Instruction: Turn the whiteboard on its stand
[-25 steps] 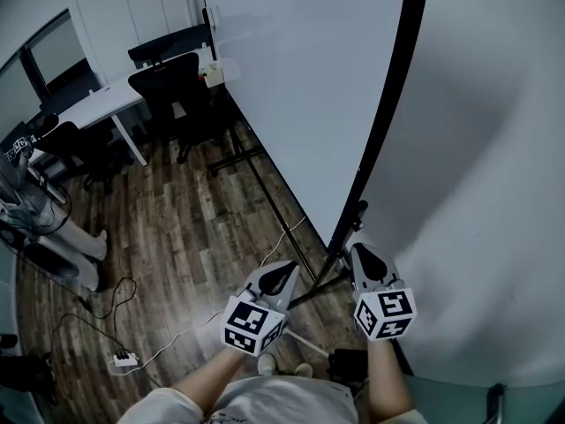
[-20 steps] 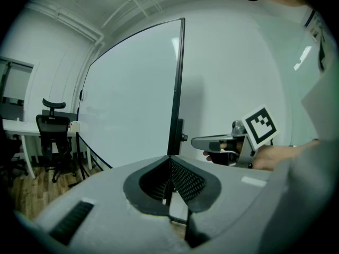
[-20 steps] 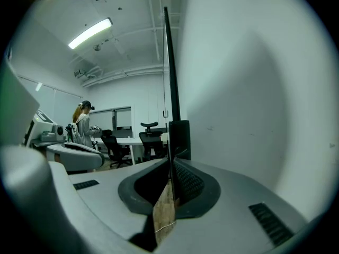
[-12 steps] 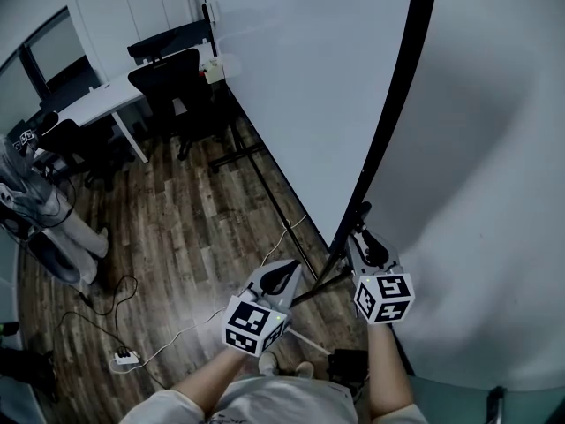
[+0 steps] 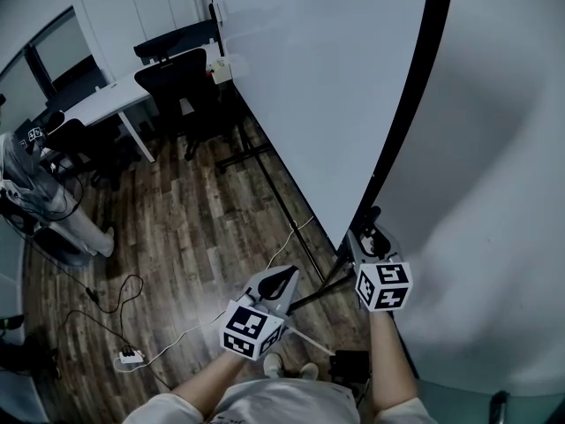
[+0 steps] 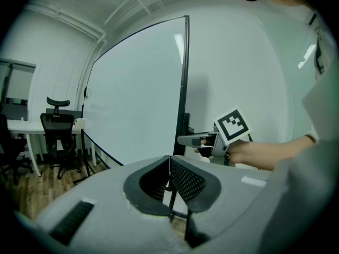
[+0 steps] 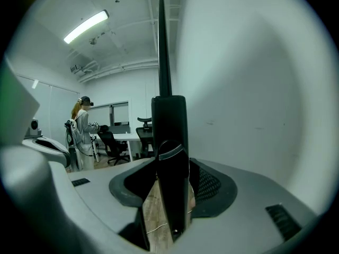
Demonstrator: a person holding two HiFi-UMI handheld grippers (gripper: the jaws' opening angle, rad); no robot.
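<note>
The whiteboard stands on its stand, its black side frame running down to a black fitting at the bottom. My right gripper is at that lower edge. In the right gripper view the black frame stands upright between the jaws of the right gripper, which are opening; a gap shows beside the frame. My left gripper hangs over the floor to the left of the stand, shut with nothing in it. From the left gripper view the whiteboard and the right gripper show ahead.
A white wall rises close behind the board at right. The stand's black legs run across the wooden floor. A white desk with black chairs stands at the back left, a person at the left, and a power strip with its cable lies nearby.
My right gripper has moved forward to the board's frame and its jaws have opened around it. The left gripper has stayed shut and dropped slightly.
</note>
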